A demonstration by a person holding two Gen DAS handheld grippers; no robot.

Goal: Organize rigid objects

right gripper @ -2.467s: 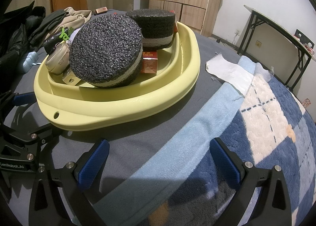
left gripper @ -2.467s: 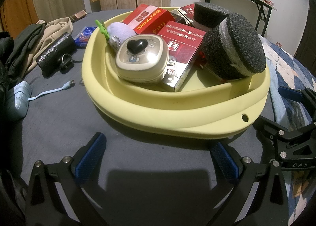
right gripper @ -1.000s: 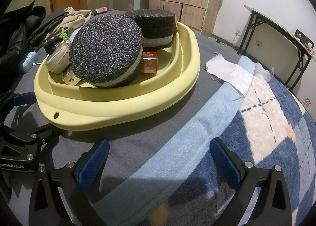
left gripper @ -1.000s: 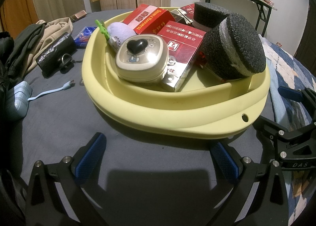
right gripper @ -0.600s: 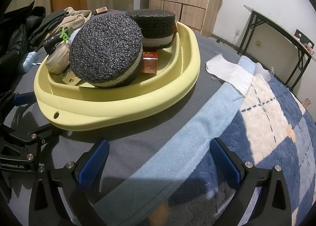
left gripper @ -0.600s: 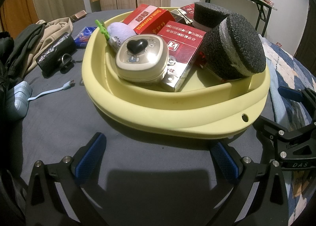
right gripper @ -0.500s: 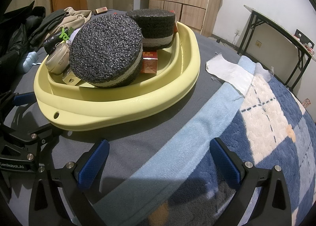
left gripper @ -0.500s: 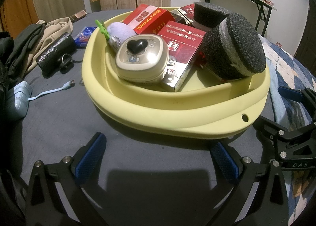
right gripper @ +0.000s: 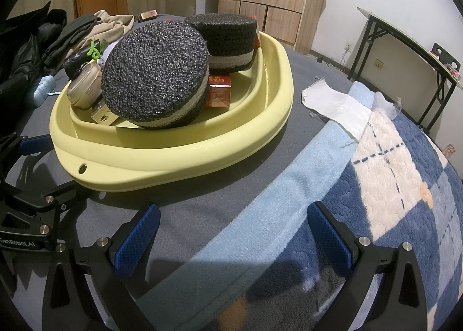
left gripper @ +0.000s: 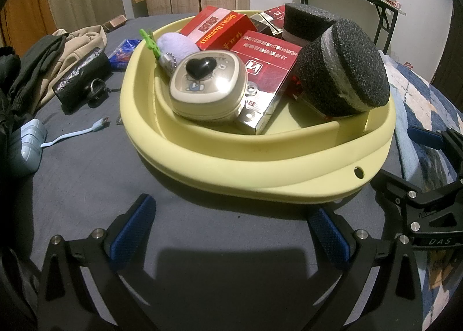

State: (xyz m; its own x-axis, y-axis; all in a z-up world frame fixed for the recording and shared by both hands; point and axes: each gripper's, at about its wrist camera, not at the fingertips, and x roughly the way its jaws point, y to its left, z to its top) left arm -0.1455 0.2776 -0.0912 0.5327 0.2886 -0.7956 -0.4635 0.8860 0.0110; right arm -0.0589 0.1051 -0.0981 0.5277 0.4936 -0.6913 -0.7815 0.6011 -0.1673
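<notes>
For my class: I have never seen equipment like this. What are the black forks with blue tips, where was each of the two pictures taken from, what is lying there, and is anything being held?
There is no robot: a person holds one two-finger gripper in each hand, each carrying a wide-angle camera looking along its fingers. One picture comes from the left gripper, the other from the right gripper. The blue tips are the finger pads. Both grippers are open and hold nothing.

On the grey cover sits a yellow basin holding red boxes, a beige case, a purple plush and two black foam discs. Outside it lie a cable, clothes and a blue checked blanket.
</notes>
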